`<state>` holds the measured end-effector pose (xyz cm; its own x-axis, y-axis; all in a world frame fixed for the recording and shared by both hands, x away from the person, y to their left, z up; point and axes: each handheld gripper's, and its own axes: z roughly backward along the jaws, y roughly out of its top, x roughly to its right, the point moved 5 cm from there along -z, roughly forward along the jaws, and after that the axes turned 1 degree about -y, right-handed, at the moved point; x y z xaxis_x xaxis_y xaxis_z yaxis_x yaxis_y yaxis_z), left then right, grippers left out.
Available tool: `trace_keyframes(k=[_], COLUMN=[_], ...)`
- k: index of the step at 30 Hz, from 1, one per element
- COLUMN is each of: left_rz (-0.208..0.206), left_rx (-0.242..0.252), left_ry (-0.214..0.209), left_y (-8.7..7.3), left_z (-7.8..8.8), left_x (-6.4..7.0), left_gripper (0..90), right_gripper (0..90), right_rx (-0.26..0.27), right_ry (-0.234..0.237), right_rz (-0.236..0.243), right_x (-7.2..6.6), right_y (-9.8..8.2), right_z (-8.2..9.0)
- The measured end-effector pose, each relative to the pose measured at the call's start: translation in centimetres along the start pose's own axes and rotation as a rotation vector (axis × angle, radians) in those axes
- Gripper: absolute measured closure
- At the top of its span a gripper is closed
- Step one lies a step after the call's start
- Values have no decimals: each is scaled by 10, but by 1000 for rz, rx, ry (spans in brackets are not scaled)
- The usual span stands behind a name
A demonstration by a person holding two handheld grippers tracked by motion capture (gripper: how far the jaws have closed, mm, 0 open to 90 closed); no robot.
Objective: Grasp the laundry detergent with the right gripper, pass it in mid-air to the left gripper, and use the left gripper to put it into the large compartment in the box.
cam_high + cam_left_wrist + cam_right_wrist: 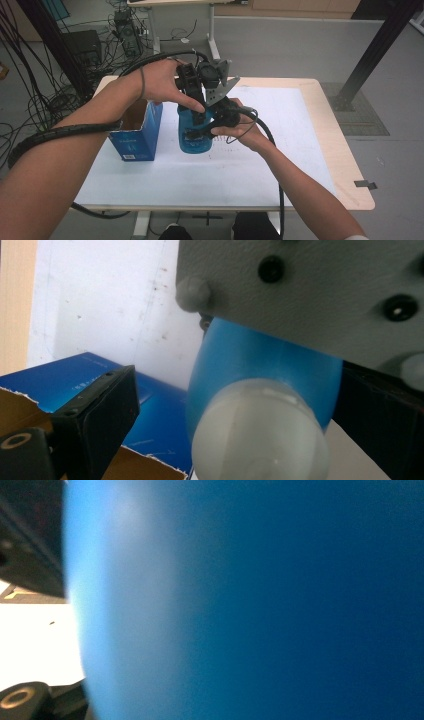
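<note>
A translucent blue bottle (192,136) stands upright on the white mat (290,145). From above, my left gripper (199,116) comes down over the bottle's top. In the left gripper view my left gripper (235,440) is open: its jaws stand on either side of the white cap (260,435), and the left fingertip (100,410) is clear of it. From the right side, my right gripper (202,134) is shut on the bottle's body. The blue bottle (250,600) is pressed close against the right gripper's camera. The right gripper's grey plate (310,290) hangs over the bottle (260,365).
An open blue cardboard box (136,134) stands just left of the bottle; its torn flap edge (150,460) is close under my left jaw. The wooden table (340,150) extends to the right. Cables and black frame posts (380,45) lie beyond the table.
</note>
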<state>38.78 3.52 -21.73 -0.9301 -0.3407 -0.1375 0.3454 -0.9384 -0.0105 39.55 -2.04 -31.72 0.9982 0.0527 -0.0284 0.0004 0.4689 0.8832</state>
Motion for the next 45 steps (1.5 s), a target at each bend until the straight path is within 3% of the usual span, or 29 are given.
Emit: trace_keyframes(k=[13, 14, 17, 45], left_rz=[-12, -10, -13, -13], left_rx=[-17, -17, -13, -7], left_ry=[0, -6, -4, -11], left_y=[-1, -1, -1, -2], left_z=[-6, -6, -7, -9], left_x=[1, 1, 1, 2], left_gripper=[62, 63, 63, 66], right_gripper=[438, 439, 438, 438], right_rx=[0, 29, 27, 23], right_ry=[1, 3, 0, 14], right_rz=[-13, 25, 29, 25], right_x=[-3, 0, 0, -3], right_y=[1, 3, 3, 3], right_z=[2, 1, 1, 3])
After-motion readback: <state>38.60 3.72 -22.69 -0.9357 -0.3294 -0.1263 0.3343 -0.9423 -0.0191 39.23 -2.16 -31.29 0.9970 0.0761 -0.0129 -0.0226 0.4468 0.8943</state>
